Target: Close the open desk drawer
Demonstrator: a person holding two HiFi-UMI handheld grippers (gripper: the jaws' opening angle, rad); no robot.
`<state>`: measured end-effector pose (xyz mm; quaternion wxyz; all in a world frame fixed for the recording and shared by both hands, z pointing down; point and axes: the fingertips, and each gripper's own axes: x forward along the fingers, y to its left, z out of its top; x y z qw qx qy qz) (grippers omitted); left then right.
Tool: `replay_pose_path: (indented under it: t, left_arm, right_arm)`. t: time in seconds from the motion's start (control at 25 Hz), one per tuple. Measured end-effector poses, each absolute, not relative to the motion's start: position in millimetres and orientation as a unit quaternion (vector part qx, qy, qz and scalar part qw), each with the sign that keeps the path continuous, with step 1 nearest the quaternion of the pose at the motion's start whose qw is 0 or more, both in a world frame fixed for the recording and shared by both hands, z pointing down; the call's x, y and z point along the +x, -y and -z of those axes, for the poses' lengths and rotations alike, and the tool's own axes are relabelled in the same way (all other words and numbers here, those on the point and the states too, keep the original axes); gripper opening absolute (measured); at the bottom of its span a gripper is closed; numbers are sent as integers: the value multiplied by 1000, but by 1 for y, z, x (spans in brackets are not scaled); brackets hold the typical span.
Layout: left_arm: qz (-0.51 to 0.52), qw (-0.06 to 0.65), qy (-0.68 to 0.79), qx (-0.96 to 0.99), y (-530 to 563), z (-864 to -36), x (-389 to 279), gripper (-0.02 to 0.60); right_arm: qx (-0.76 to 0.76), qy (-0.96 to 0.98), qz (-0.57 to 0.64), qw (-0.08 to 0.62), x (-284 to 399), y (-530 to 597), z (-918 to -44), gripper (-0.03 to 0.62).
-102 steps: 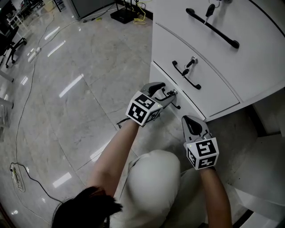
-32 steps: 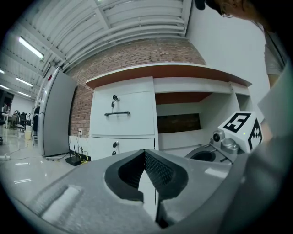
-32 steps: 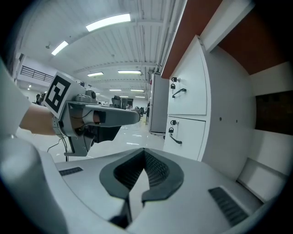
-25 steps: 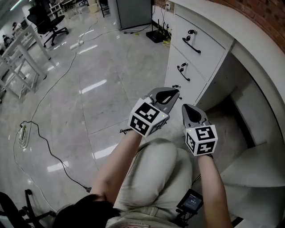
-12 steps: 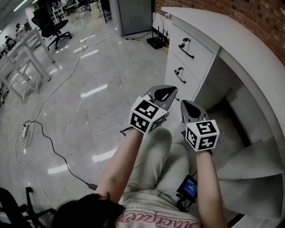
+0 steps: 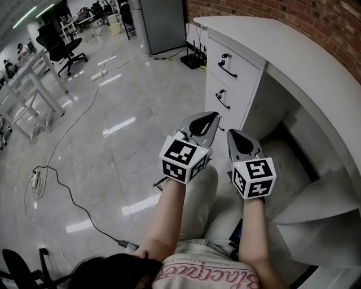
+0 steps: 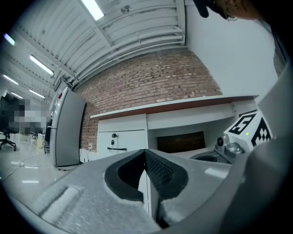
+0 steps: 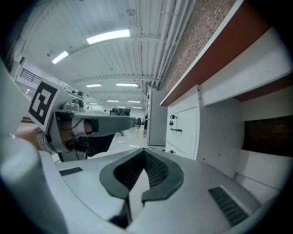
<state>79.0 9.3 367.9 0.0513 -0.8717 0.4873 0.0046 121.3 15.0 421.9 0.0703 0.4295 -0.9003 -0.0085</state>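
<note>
Drawers (image 6: pixel 243 61) shut flush, handles (image 6: pixel 227 69) lying level; left claw (image 6: pixel 216 116) and right claw (image 6: pixel 233 134) pressed together.

A glossy tiled floor (image 6: pixel 130 101) carries the white desk (image 6: pixel 254 34), a trailing black cable (image 6: pixel 119 241) and an office chair (image 6: pixel 56 48).

The worktop (image 6: pixel 265 31) and its drawers (image 6: pixel 246 68) are white, with black handles (image 6: pixel 228 68). The wall (image 6: pixel 321 17) is red-brown brick. The floor (image 6: pixel 113 135) is glossy pale grey with faint veins. The left claw (image 6: pixel 215 115) and right claw (image 6: pixel 232 133) are grey with dark ridged pads (image 7: pixel 160 172). Their cubes (image 6: pixel 183 158) carry black-and-white square patterns.
</note>
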Motion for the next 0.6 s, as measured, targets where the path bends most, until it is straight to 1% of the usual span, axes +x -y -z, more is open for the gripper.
replay_pose_path:
  t: [0.2,0.4,0.6]
  left_arm:
    - [10,60,-488,-871,-10,-373,85,6]
    - [9,68,-483,-873,-10,-368,89,6]
    - [-1,77,-494,-866,1,-362,78,6]
  right_arm:
    - [431,901,0,57,128,-20,-417,11]
    - [409,910,10,73,119,-19,-412,11]
    - [371,926,4,72,108,-6,-400,11]
